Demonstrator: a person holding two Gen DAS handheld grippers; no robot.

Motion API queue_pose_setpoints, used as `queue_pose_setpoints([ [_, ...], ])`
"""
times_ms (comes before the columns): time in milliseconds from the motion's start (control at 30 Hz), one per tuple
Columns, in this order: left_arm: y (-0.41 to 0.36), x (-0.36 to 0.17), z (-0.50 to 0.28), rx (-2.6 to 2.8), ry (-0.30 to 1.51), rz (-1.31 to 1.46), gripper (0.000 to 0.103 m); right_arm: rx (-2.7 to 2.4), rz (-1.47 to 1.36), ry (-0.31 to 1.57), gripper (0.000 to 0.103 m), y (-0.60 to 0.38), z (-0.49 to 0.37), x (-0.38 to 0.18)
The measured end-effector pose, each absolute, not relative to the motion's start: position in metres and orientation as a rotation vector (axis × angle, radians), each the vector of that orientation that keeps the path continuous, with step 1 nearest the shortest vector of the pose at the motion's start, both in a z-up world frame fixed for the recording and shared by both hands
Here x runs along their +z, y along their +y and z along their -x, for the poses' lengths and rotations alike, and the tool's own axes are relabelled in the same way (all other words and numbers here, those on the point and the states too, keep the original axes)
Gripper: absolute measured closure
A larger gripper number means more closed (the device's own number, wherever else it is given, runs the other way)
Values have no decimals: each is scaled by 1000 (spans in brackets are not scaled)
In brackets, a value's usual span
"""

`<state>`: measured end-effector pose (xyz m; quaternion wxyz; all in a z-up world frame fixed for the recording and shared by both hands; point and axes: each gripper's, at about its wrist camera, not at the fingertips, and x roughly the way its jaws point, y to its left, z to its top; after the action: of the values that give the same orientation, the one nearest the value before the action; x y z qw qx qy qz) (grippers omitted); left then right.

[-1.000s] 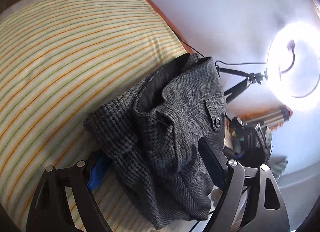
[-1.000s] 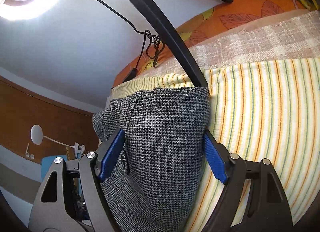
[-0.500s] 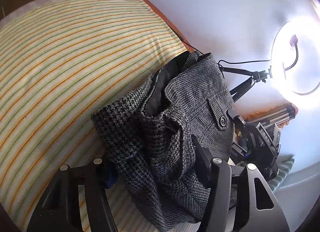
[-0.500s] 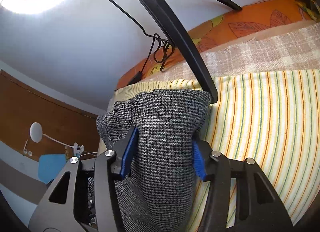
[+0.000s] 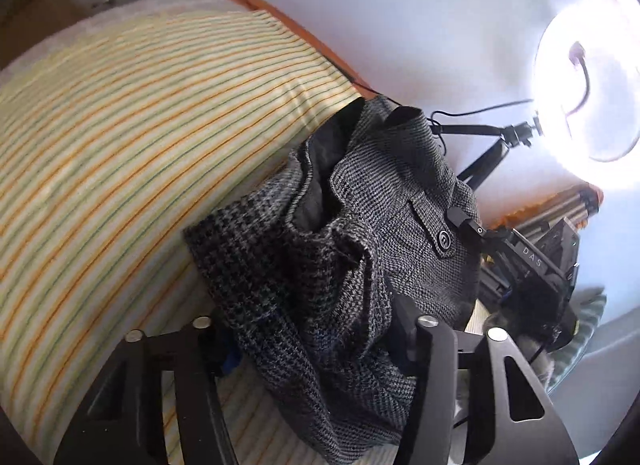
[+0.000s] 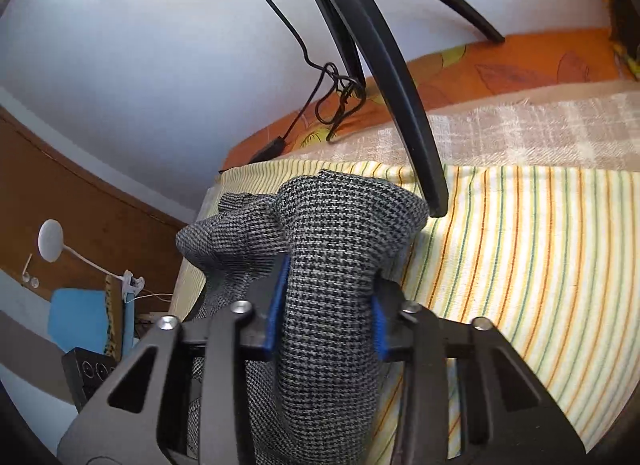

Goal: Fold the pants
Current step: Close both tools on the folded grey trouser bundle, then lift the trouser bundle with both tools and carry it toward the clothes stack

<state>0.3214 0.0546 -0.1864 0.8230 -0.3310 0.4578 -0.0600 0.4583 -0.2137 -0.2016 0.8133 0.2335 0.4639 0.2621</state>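
Note:
The grey houndstooth pants [image 5: 360, 233] lie bunched on the striped yellow bedsheet [image 5: 140, 145], waistband and a buttoned pocket flap toward the bed's right edge. My left gripper [image 5: 312, 341] is shut on a thick fold of the pants; the cloth hides its pads. In the right wrist view the pants [image 6: 336, 249] bulge up between the blue pads, and my right gripper [image 6: 326, 305] is shut on that bunch, at the bed's left edge. The other gripper's black body [image 5: 520, 261] shows behind the pants.
A bright ring light [image 5: 588, 93] on a black tripod [image 6: 384, 77] stands at the bed's edge, one leg resting on the sheet by the pants. A cable [image 6: 332, 101] hangs there. An orange patterned cover [image 6: 500, 73] and a beige checked blanket [image 6: 540, 125] lie beyond.
Both grippers closed from wide open onto the pants. The cloth has bunched and lifted between the jaws of each.

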Motion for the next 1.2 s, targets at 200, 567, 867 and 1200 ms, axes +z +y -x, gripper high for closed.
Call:
queue_pose_setpoints([
  [200,39,-169,-317,-152,910,571,65,551,-274,893,78,-194,-437,-162],
  [567,35,-147,-300,-215,835,512,70,562,-180,797,80,-195,-408,-114],
  [867,16,-133,-288,-296,807,485,70,529,-167,765,80,-214,-387,-93],
  [1200,-46,-102,-270,-425,733,376,70,470,-132,710,80,-277,-356,-50],
])
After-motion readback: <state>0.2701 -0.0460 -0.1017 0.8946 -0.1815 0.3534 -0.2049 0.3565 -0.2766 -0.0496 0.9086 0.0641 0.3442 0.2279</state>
